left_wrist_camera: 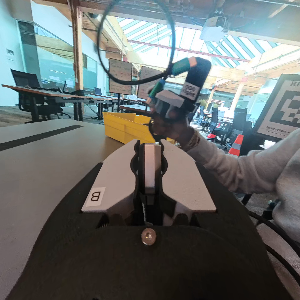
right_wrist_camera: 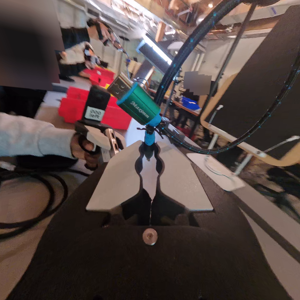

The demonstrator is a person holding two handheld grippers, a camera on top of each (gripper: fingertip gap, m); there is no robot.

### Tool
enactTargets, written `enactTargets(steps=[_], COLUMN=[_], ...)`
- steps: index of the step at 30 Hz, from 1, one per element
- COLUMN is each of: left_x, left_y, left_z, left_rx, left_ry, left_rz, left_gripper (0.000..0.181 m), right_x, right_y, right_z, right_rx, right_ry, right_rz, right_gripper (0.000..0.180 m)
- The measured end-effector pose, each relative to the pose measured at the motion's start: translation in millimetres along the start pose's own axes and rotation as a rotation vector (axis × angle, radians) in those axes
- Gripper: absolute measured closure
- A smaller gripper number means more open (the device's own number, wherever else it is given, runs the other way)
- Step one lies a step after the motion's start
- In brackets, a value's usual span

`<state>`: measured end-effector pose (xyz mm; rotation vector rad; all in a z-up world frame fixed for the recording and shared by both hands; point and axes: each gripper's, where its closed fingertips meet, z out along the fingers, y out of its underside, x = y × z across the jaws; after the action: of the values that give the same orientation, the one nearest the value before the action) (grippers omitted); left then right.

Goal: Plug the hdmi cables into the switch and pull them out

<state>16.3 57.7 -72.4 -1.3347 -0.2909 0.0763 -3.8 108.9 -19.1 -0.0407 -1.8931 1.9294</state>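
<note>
My left gripper (left_wrist_camera: pixel 150 144) is shut on the HDMI switch (left_wrist_camera: pixel 149 167), a thin silver and black box held edge-on between the fingers. In the right wrist view the switch (right_wrist_camera: pixel 113 143) shows its ports, held by the left gripper (right_wrist_camera: pixel 112 144). My right gripper (right_wrist_camera: pixel 148 144) is shut on the braided HDMI cable (right_wrist_camera: pixel 168 81) at a blue collar (right_wrist_camera: pixel 149 139). Just past it a green plug (right_wrist_camera: pixel 138 106) with a gold end points up and left. In the left wrist view the right gripper (left_wrist_camera: pixel 158 103) holds the looped cable (left_wrist_camera: pixel 103 53) in the air, with two green plugs (left_wrist_camera: pixel 180 66).
A yellow bin (left_wrist_camera: pixel 123 128) stands on the grey table (left_wrist_camera: pixel 40 162) behind the switch. Red bins (right_wrist_camera: pixel 113 116) sit at the far left. A board with a black-and-white marker (left_wrist_camera: pixel 282 107) stands at the right. Black cords (right_wrist_camera: pixel 48 203) lie on the table at the left. A person's grey sleeve (left_wrist_camera: pixel 235 170) reaches in.
</note>
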Motion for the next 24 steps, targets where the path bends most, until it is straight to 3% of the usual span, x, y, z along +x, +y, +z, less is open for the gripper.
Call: enactTargets(steps=[6,11,15,18,24], left_x=[0.3,1.5,0.5,0.9,2.1], left_y=[7.2,17.6,17.3,17.5,19.8], left_z=[3.8,8.4,7.9,8.2,9.1], left_rx=[-0.04,-0.095,-0.092,-0.095,-0.109], left_ry=[-0.007,0.0,-0.011,-0.009,-0.002], left_rz=[0.044,0.076,0.087,0.09,0.092], left_gripper=[0.159,0.16,0.159,0.159,0.16], right_x=[5.6,6.6,19.5,21.0,63.1], right_y=[-9.2,-11.4,20.8,41.8,66.5], right_z=[-73.0,-141.6,-214.6,-276.0,-353.3], right_rx=[-0.2,-0.363,-0.835,-1.188,-1.701], right_ry=[0.148,0.123,0.091,-0.056,-0.098], right_rz=[-0.153,-0.043,-0.07,-0.131,-0.344], right_gripper=[0.168,0.169,0.168,0.168,0.167])
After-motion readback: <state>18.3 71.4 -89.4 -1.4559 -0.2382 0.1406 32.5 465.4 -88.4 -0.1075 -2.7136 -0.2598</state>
